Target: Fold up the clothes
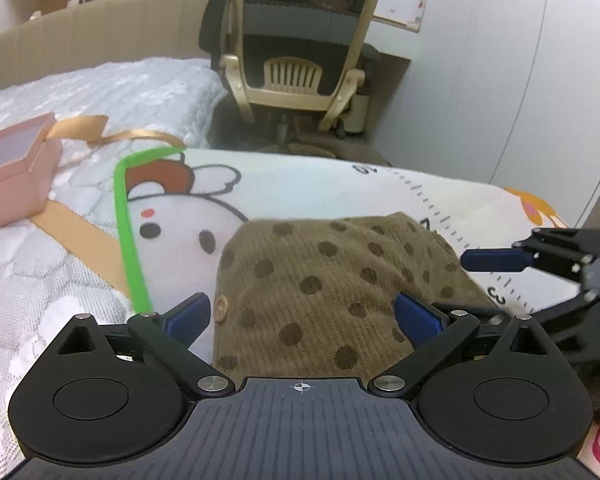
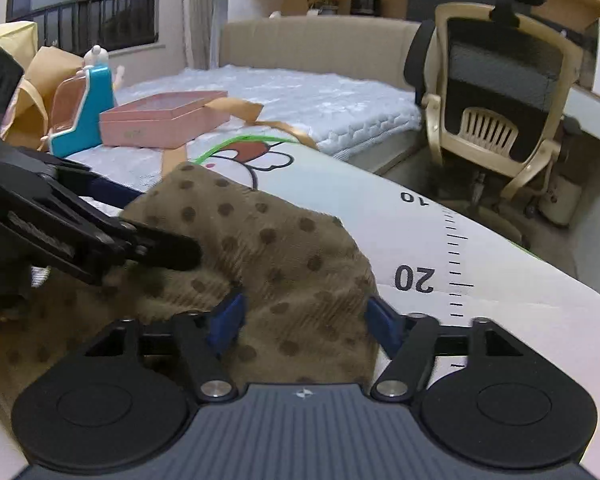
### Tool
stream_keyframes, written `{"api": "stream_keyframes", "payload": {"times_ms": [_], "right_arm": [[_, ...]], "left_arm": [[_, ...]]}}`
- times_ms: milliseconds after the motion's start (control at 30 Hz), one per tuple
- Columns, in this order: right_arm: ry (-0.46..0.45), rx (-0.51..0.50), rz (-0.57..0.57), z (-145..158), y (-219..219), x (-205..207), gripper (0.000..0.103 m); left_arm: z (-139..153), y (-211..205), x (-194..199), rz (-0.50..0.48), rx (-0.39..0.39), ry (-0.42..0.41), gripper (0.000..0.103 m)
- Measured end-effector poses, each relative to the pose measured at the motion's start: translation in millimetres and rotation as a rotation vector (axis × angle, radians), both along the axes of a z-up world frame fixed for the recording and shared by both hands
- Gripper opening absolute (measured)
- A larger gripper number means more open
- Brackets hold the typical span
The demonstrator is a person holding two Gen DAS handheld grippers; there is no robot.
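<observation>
Fingers of left gripper point(image 1: 304, 314) spread wide, gripping nothing, brown dotted garment point(image 1: 332, 280) lying between them on cartoon mat point(image 1: 300, 184). Right gripper point(image 2: 306, 318) likewise wide apart over same cloth, near edge hidden by its body. Beyond: pink box point(image 2: 162, 120), office chair point(image 2: 496, 116), both blurred.
</observation>
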State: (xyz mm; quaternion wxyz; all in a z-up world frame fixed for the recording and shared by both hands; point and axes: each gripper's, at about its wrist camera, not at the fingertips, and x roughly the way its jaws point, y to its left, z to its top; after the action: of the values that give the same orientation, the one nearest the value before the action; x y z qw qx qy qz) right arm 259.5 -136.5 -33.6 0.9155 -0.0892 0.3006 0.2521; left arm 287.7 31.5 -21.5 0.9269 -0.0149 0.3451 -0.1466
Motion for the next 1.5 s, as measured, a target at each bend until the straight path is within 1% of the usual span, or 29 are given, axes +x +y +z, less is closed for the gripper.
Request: {"api": "stream_keyframes", "payload": {"times_ms": [33, 133, 233, 267, 300, 367, 400, 500, 533, 600, 667, 733, 833, 900, 967, 1100, 1133, 1200, 1233, 1300, 1367, 1400, 1433, 1500], "right_arm": [[-0.005, -0.003, -0.006, -5, 1, 0, 0.075], [0.003, 0.004, -0.013, -5, -3, -2, 0.076], [-0.003, -0.015, -0.02, -4, -5, -10, 0.076], [-0.004, -0.022, -0.023, -4, -6, -13, 0.076], [0.001, -0.024, -0.025, -3, -5, -19, 0.076], [0.008, -0.022, -0.029, -5, -6, -31, 0.076], [0.008, -0.021, -0.034, -5, -6, -33, 0.076], [0.001, -0.017, -0.04, -6, -1, -31, 0.076], [-0.005, -0.016, -0.039, -7, 2, -29, 0.076], [-0.043, -0.045, -0.017, -7, 20, -23, 0.076], [-0.099, -0.094, 0.027, -7, 42, -10, 0.076], [-0.142, -0.13, 0.073, -8, 65, 4, 0.076], [-0.203, -0.165, 0.138, -10, 90, 20, 0.076], [-0.217, -0.173, 0.157, -10, 95, 24, 0.076], [-0.198, -0.162, 0.147, -4, 90, 23, 0.076], [-0.18, -0.081, 0.144, 19, 71, 5, 0.076], [-0.171, -0.05, 0.169, 25, 68, -2, 0.076], [-0.124, -0.012, 0.242, 26, 71, -16, 0.076], [-0.099, 0.007, 0.279, 27, 73, -23, 0.076], [0.024, 0.008, 0.323, 9, 84, -26, 0.076], [0.037, -0.013, 0.324, -8, 88, -33, 0.078], [0.022, -0.029, 0.333, -8, 88, -37, 0.078], [0.035, -0.026, 0.341, -3, 85, -37, 0.078], [0.072, 0.028, 0.355, 12, 71, -32, 0.078]], "left_arm": [[1, 3, -2, 0.005, -0.017, 0.004, 0.101], [5, 20, -9, 0.014, -0.128, 0.028, 0.101], [0, 41, -10, -0.004, -0.317, 0.103, 0.101], [-3, 44, -10, -0.005, -0.355, 0.125, 0.101], [-6, 44, -10, -0.004, -0.366, 0.132, 0.101], [-9, 40, -7, -0.009, -0.36, 0.139, 0.101], [-11, 39, -5, -0.008, -0.377, 0.15, 0.101], [-14, 42, 3, 0.006, -0.454, 0.163, 0.101], [-12, 44, 4, 0.009, -0.482, 0.156, 0.101], [-5, 53, 6, 0.011, -0.534, 0.116, 0.101], [3, 62, 7, 0.033, -0.518, 0.075, 0.101], [5, 70, 7, 0.077, -0.452, 0.05, 0.101], [-3, 87, 8, 0.145, -0.381, 0.06, 0.101], [-8, 98, 7, 0.165, -0.369, 0.073, 0.101], [-5, 102, 2, 0.165, -0.34, 0.053, 0.101], [15, 103, -6, 0.157, -0.265, -0.012, 0.101], [21, 103, -7, 0.159, -0.238, -0.041, 0.101], [31, 101, -4, 0.168, -0.178, -0.097, 0.101], [33, 100, 0, 0.18, -0.16, -0.106, 0.101], [34, 98, 14, 0.201, -0.104, -0.107, 0.101], [23, 92, 32, 0.211, -0.004, -0.083, 0.102], [17, 90, 39, 0.209, 0.034, -0.07, 0.102], [13, 90, 43, 0.202, 0.034, -0.061, 0.102], [10, 90, 46, 0.196, 0.031, -0.06, 0.102]]}}
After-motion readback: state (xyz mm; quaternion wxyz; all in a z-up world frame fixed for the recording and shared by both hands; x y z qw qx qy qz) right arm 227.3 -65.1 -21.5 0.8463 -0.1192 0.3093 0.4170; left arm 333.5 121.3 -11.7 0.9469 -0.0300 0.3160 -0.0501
